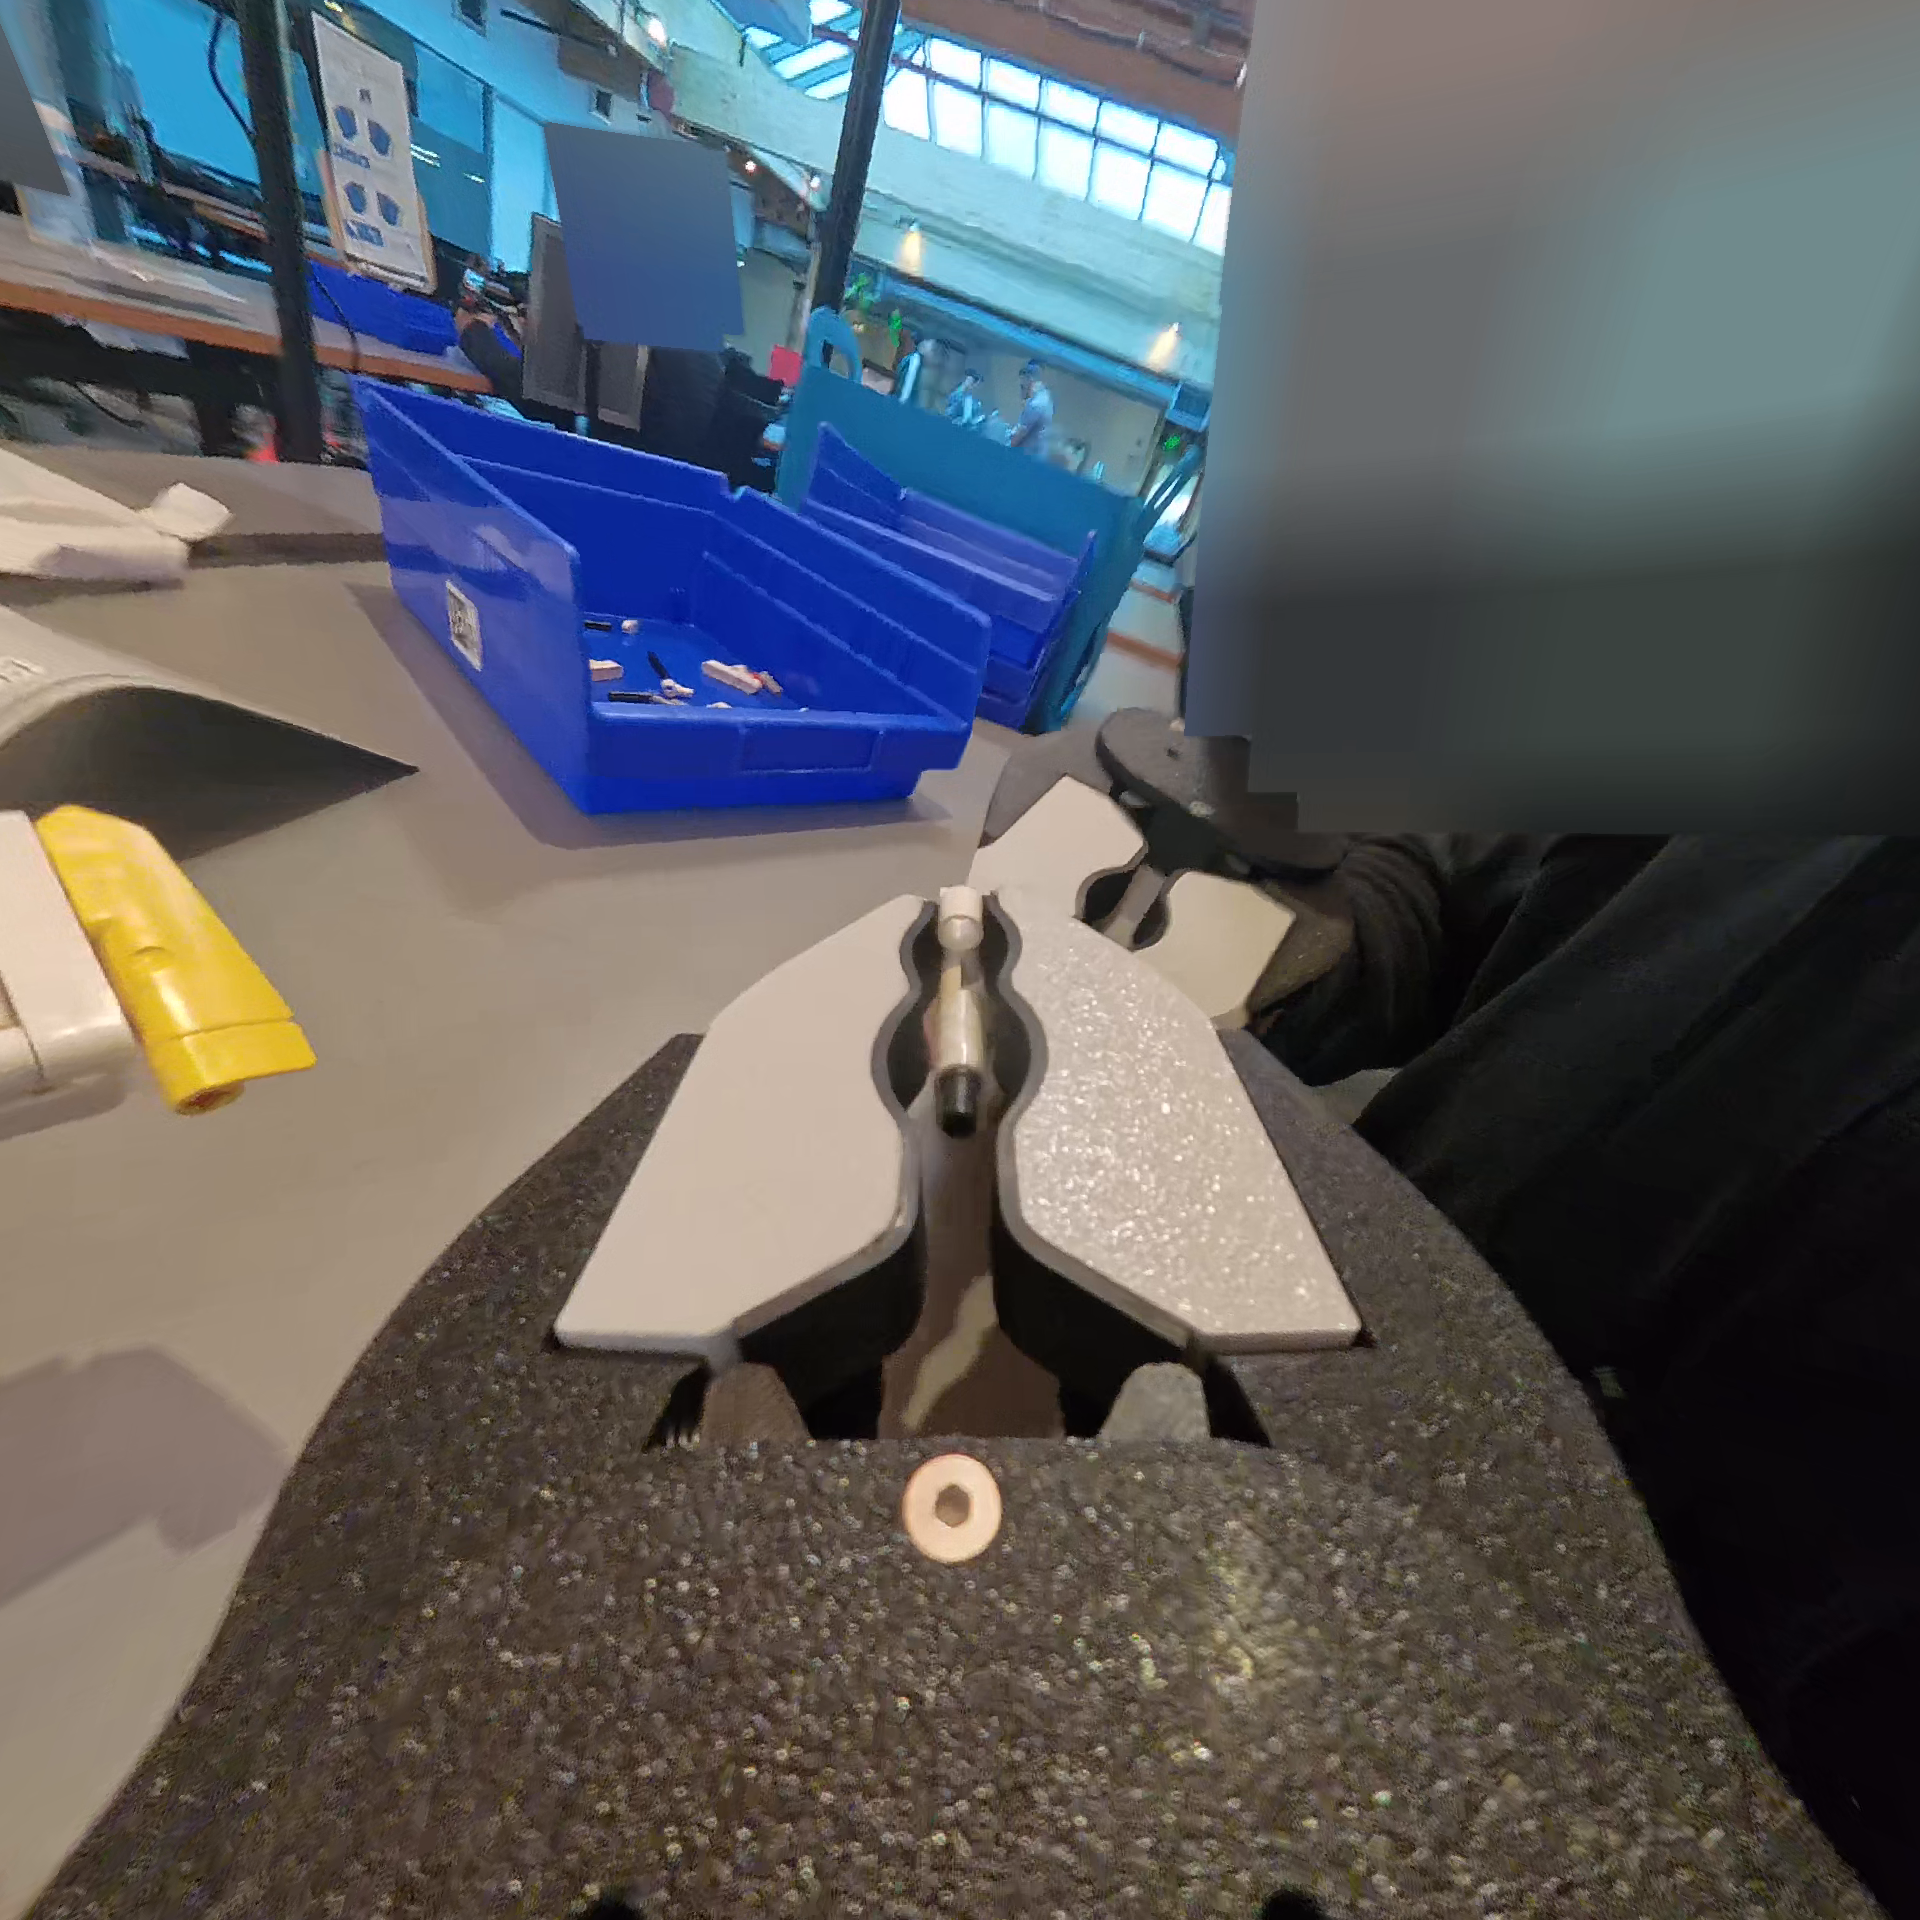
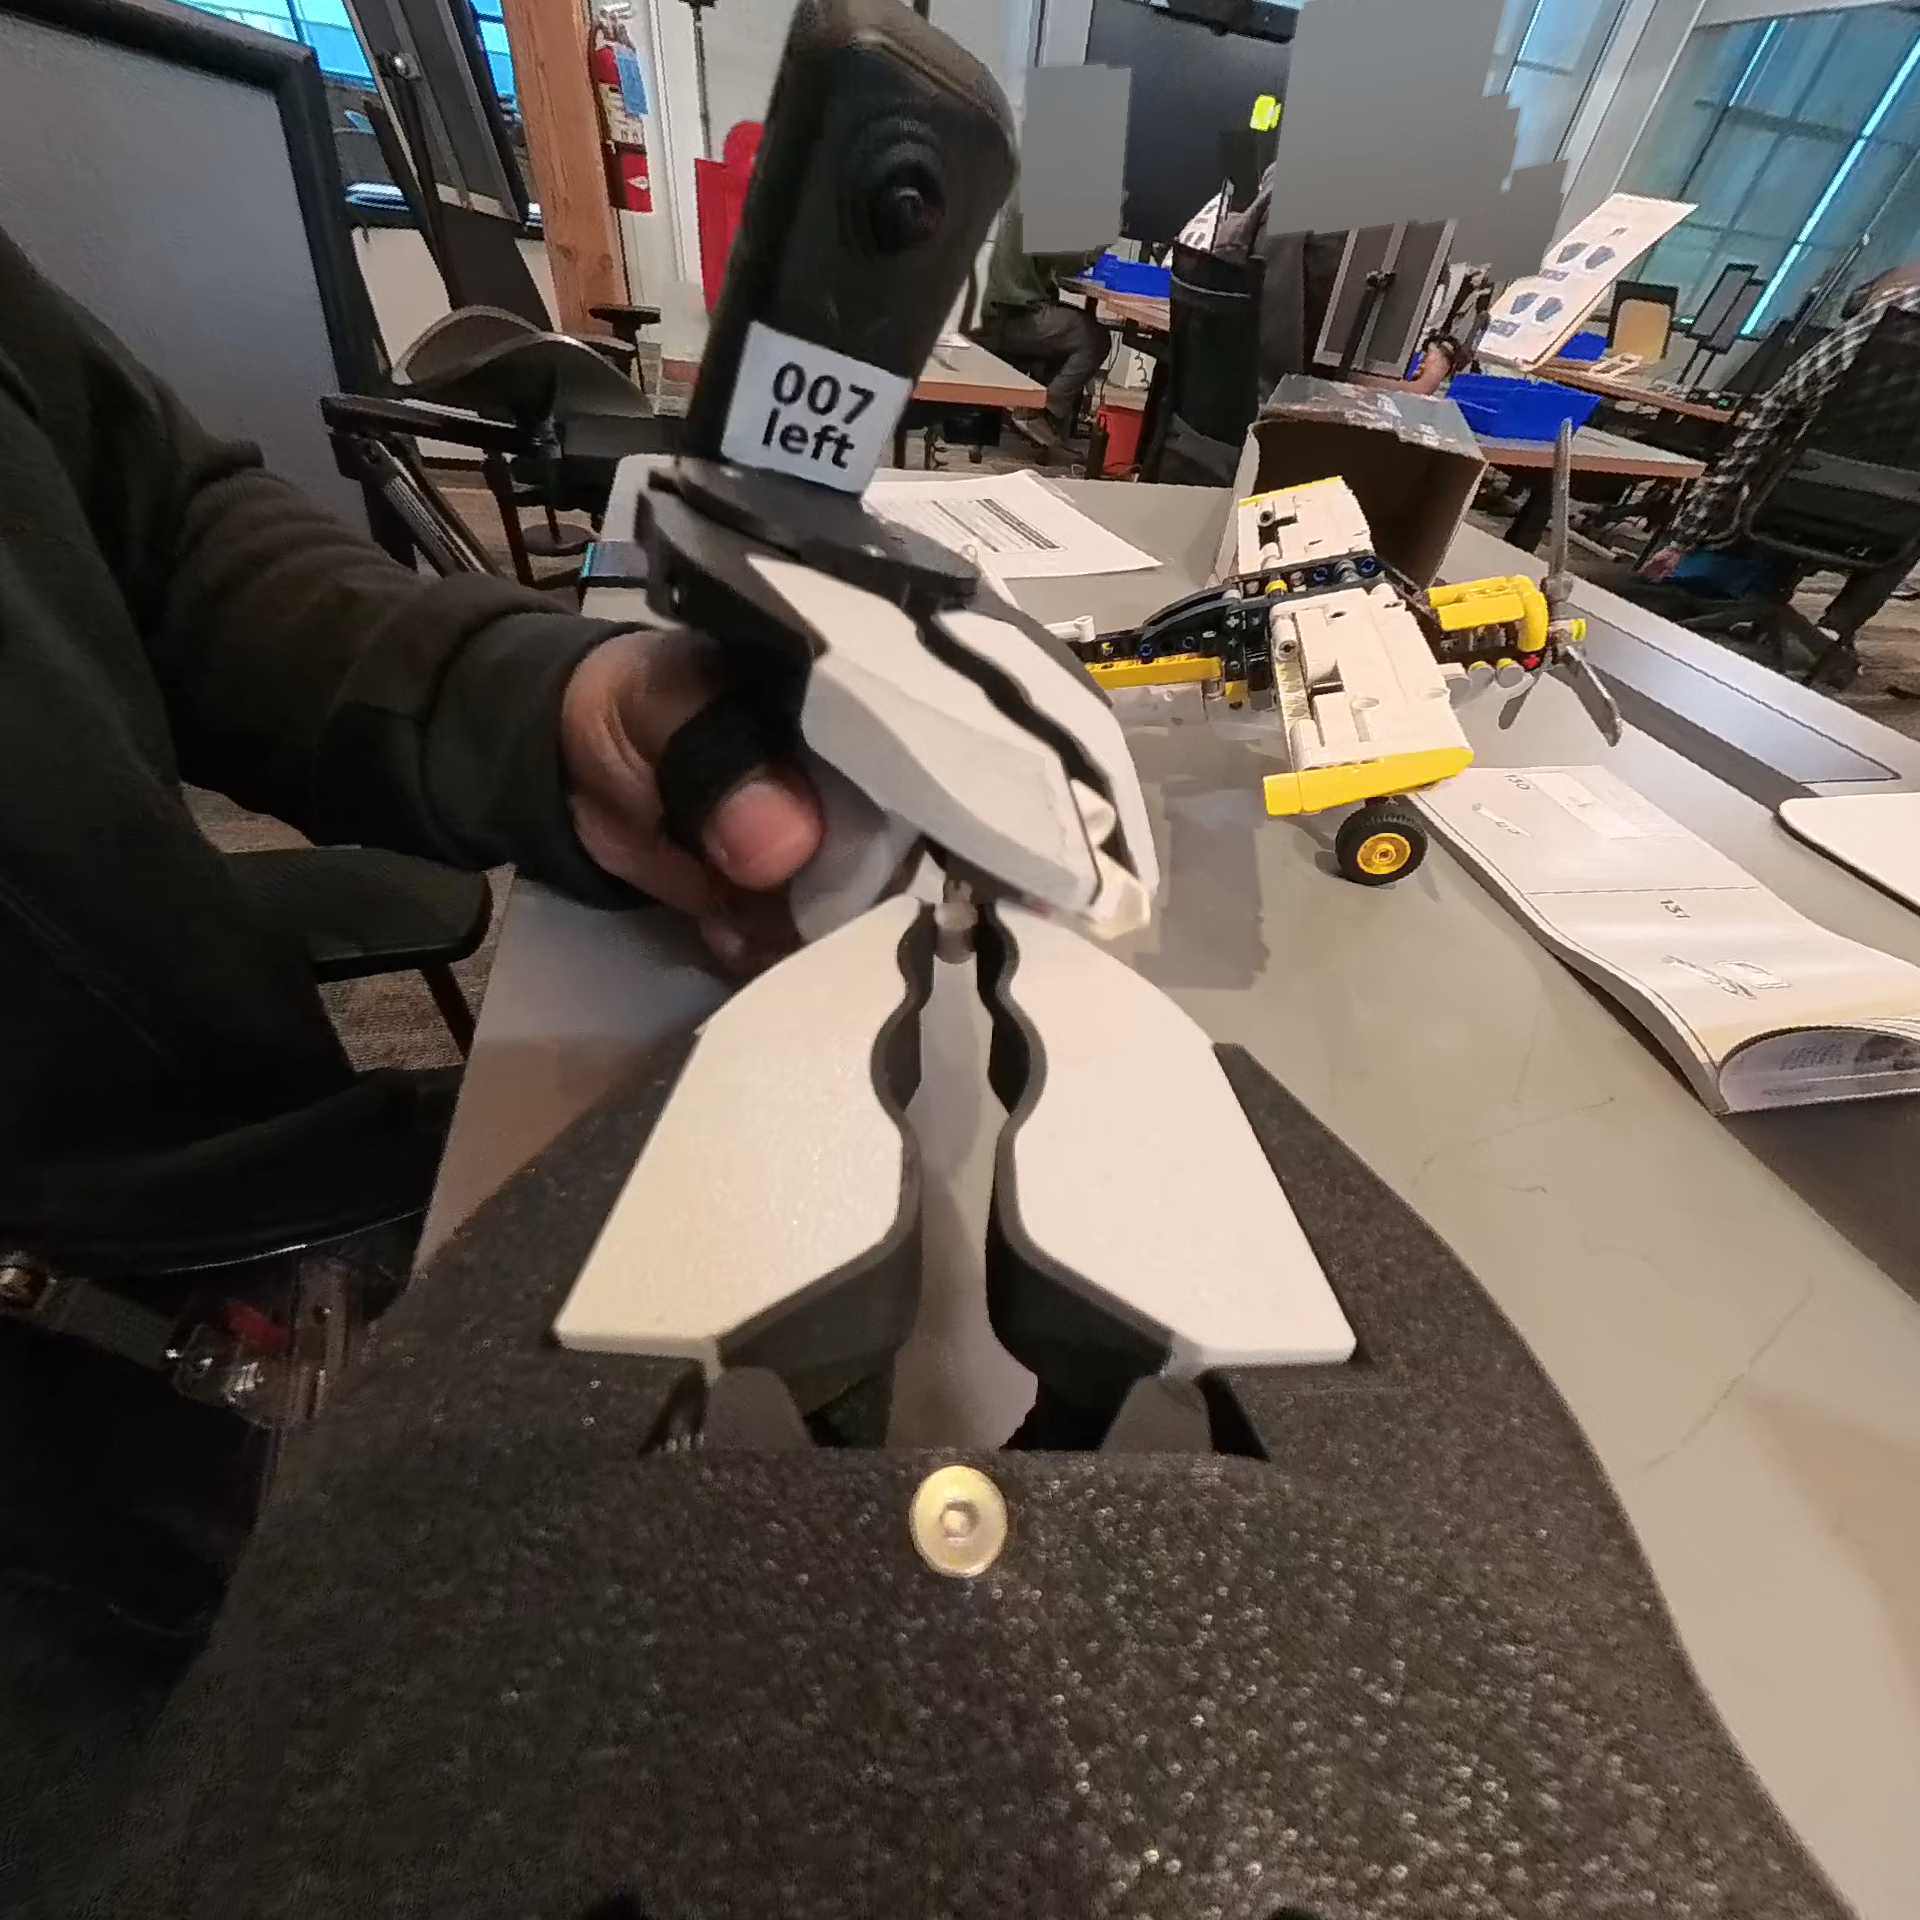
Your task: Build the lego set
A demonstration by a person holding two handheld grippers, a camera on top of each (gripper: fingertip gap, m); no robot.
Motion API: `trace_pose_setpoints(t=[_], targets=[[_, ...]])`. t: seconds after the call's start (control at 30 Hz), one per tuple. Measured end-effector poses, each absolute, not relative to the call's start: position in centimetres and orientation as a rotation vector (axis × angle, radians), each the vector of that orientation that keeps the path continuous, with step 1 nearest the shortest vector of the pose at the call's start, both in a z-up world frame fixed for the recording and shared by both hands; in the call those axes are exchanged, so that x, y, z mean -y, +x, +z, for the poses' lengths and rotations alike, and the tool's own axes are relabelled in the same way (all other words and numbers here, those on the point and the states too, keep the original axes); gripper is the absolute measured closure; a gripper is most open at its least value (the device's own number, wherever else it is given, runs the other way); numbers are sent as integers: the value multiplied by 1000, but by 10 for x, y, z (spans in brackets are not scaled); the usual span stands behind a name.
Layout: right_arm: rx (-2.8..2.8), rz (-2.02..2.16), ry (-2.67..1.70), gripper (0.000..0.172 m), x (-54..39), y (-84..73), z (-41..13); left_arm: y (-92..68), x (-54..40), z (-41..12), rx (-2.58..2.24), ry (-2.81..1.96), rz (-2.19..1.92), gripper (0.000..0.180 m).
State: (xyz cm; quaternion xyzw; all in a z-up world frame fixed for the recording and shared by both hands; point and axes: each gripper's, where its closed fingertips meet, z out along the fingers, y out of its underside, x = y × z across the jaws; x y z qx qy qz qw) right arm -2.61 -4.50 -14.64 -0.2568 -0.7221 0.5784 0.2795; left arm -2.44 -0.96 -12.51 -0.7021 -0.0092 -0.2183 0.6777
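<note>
The left tongs (image 1: 957,914) pinch a slim pin-like part (image 1: 958,1023), pale grey along its length with a white end (image 1: 958,914) and a black end (image 1: 956,1107). Its long axis runs along the slot between the two fingers, white end pointing forward past the tips, black end back toward the camera. Just beyond and to the right, the right tongs (image 1: 1127,904) come in across that line, gripped by a hand in a dark glove (image 1: 1340,935). In the right wrist view the right tongs (image 2: 951,920) are nearly pressed together on a small pale grey stub (image 2: 951,925) at their very tips; the stub points up and forward toward the underside of the left tongs (image 2: 1091,883), which cross just above, held by a hand (image 2: 686,769). Whether stub and pin are one piece cannot be told. On the grey counter (image 1: 499,935), a blue bin (image 1: 665,623) with small loose parts stands well ahead to the left. A yellow and white brick-built plane (image 2: 1351,665) stands on the counter to the right, with an open booklet (image 2: 1662,914) beside it.
</note>
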Motion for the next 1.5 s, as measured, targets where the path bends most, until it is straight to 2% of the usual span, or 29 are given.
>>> trace_pose_setpoints(t=[0.1,0.4,0.83,1.33,1.5], targets=[[1934,1492,-698,165,41,-30,-149,-28,13,-122,74,-1559,-592,173],[1957,1559,-688,165,52,-24,-148,-19,10,-129,-33,-1613,-468,173],[1956,1491,-639,165,53,-22,-150,-11,13,-130,73,-1608,-792,173],[2128,1438,-584,165,37,-17,-158,-19,29,-156,-359,-2003,-273,173],[2190,1402,-559,165,36,-14,-160,-22,32,-157,-400,-2035,-233,173]])
